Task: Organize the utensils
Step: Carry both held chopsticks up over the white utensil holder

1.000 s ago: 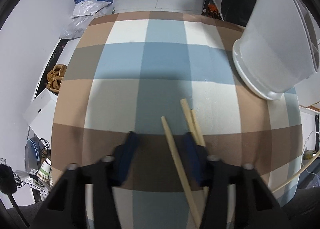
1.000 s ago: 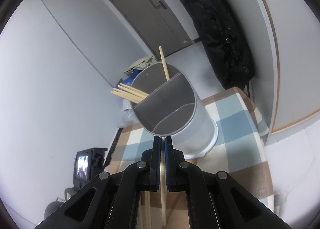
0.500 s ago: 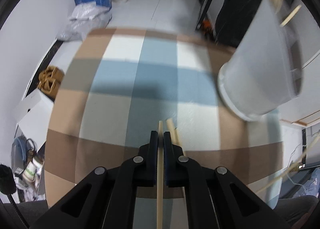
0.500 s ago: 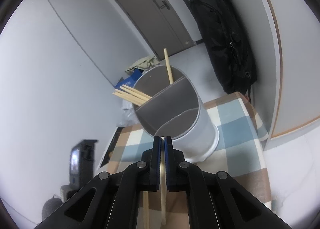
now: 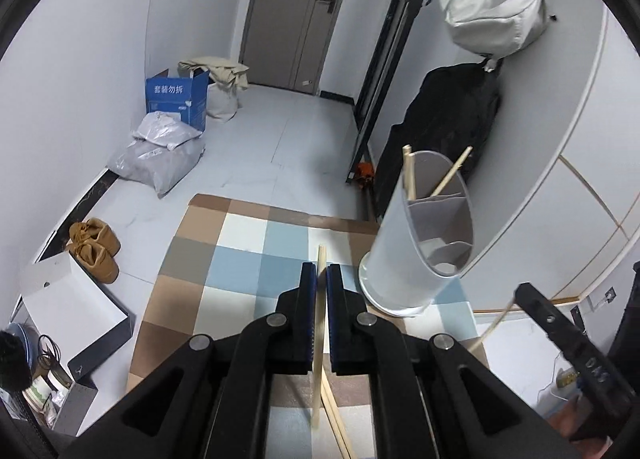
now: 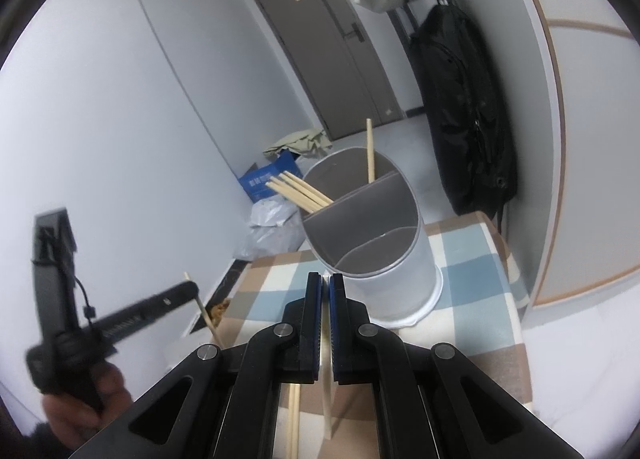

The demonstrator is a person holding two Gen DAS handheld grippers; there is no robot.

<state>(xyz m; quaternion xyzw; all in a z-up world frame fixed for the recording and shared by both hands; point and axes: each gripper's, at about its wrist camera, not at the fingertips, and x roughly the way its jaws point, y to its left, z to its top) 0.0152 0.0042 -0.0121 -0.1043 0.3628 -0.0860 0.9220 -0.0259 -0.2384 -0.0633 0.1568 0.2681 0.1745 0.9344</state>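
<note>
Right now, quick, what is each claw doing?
Left claw: closed, holding one chopstick.
Right claw: closed, holding another chopstick.

This looks like the entry room of a home, probably a small flat. A grey door (image 5: 294, 11) closes the far end of a pale tiled floor, a black coat (image 6: 466, 111) and a white bag (image 5: 496, 11) hang on the wall, and a pair of brown slippers (image 5: 94, 245) sits by a blue carton (image 5: 178, 99). A checked cloth (image 5: 240, 259) covers a small table.
</note>
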